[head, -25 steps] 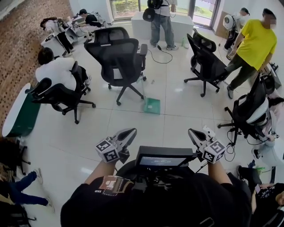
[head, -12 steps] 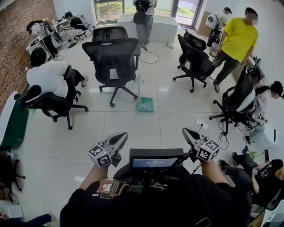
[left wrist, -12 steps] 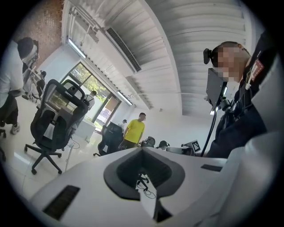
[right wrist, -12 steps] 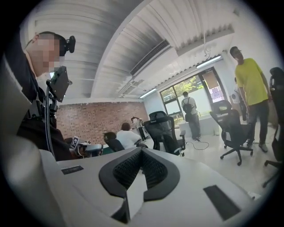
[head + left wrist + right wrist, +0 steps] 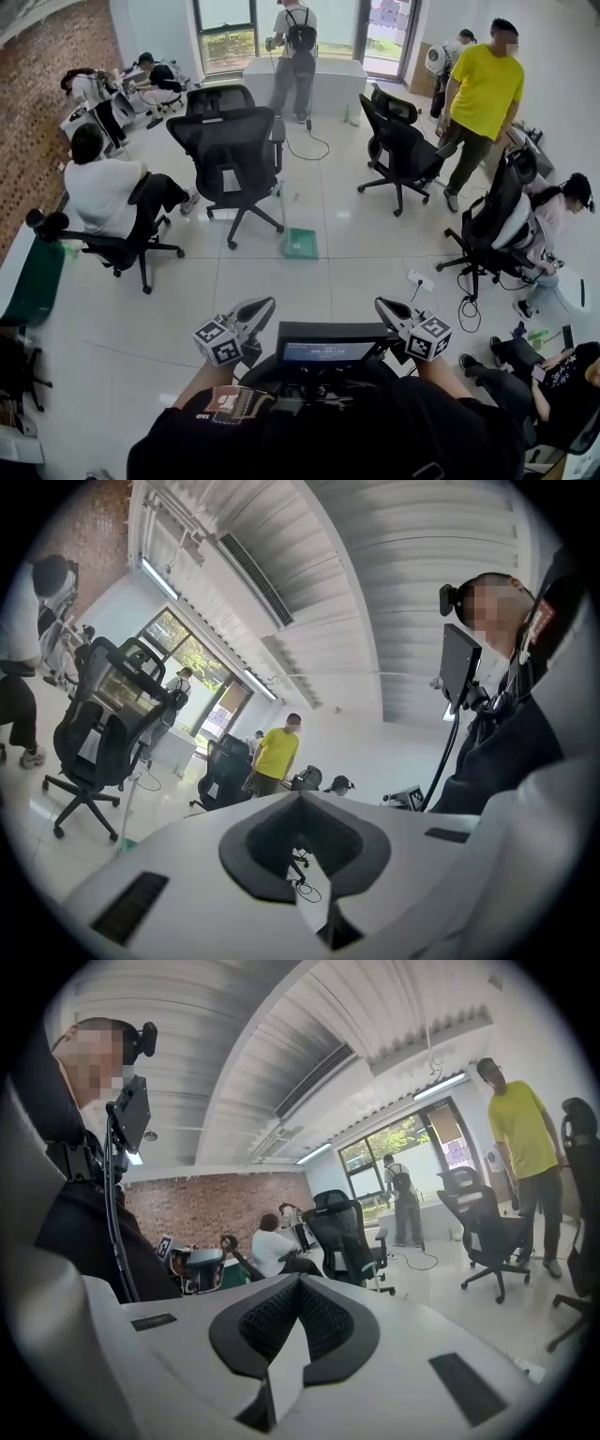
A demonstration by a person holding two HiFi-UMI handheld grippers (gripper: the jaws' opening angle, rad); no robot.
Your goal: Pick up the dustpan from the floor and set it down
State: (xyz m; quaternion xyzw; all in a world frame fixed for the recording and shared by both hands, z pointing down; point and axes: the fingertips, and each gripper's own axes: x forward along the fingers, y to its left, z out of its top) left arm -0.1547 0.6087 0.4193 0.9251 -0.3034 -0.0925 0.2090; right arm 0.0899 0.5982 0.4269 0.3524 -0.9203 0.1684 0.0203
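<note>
Well ahead of my jaws, green dustpan (image 5: 301,244) on floor (image 5: 347,277), just beside black office chair (image 5: 230,150), my left gripper (image 5: 263,306) closed tight, nothing in it, my right gripper (image 5: 382,307) same, closed and empty

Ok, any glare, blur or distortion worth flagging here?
Head view: sharp, evenly lit, window glints on the floor near the dustpan. Left gripper view and right gripper view: heavy fisheye bending, black corners, a mosaic patch in each.
</note>
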